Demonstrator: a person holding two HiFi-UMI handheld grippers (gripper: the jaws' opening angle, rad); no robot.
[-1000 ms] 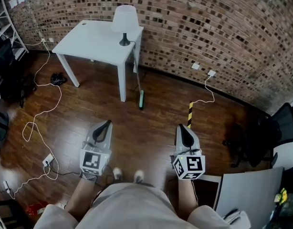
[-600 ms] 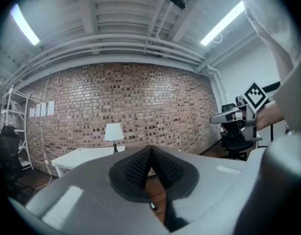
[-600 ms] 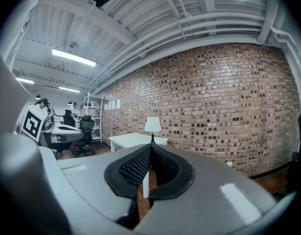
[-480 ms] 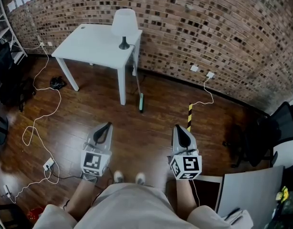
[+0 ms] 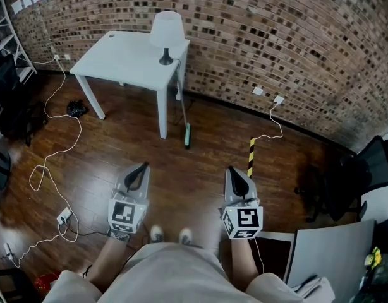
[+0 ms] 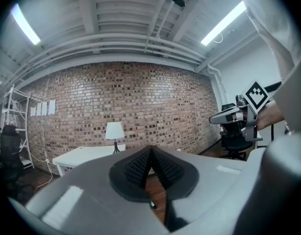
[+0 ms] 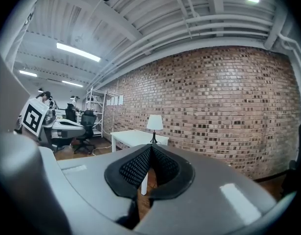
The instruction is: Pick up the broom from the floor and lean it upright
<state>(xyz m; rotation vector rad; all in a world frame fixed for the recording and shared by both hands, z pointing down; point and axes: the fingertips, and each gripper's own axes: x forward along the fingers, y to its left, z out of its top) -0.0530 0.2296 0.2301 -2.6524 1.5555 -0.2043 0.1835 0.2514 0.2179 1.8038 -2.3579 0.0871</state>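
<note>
Wooden floor lay between the broom, upright beside the white counter, and the clenched, empty jaws of the left gripper and right gripper.

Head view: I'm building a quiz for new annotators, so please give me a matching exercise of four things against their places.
Things: 1 lamp; 2 broom; 3 striped tape; 4 white cable.
Places: A looped on the floor left of the table; B leaning upright beside the table; C on the tabletop; D flat on the floor, right of the broom.
Pairs: 1-C, 2-B, 3-D, 4-A.
</note>
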